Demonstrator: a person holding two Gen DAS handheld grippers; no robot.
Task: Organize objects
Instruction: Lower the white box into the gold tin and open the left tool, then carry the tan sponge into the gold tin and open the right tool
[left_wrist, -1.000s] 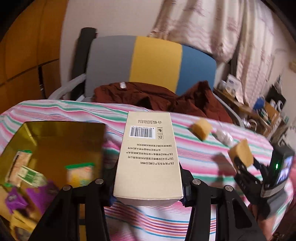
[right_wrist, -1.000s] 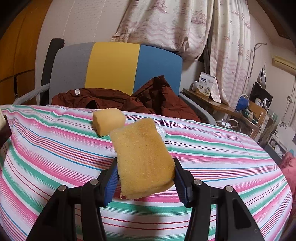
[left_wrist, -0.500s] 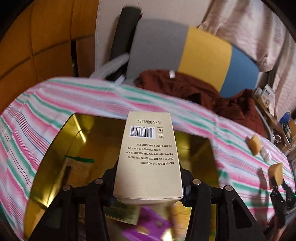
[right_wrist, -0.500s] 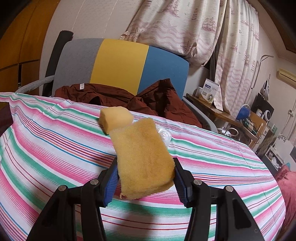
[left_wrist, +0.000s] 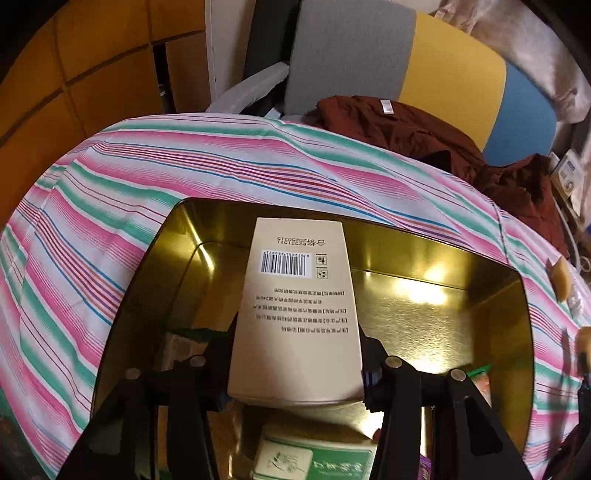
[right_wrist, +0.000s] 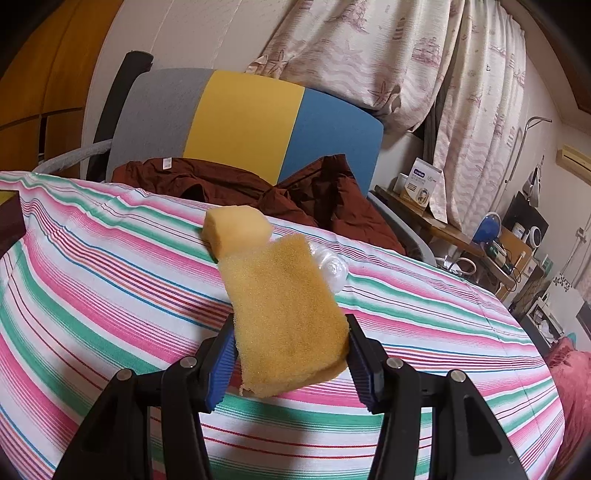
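The tall cream cardboard box (left_wrist: 295, 317) is showing a barcode and several lines of small printed text, upside down and too small to read. The left gripper (left_wrist: 295, 373) is pointing steeply downward, its jaws clamping the lower sides of this box and holding it above the shiny gold rectangular metal tin (left_wrist: 443, 317). Directly below the jaws, a green-and-white carton (left_wrist: 314, 459) with unreadable script is lying inside the tin. The right gripper (right_wrist: 291, 358) is tilting gently downward over the pink, green and white striped cloth (right_wrist: 110, 280), its blue ribbed pads (right_wrist: 221, 365) pressing on a yellow rectangular sponge (right_wrist: 284, 317). Just ahead, a second yellow sponge block (right_wrist: 236, 229) is resting on the cloth.
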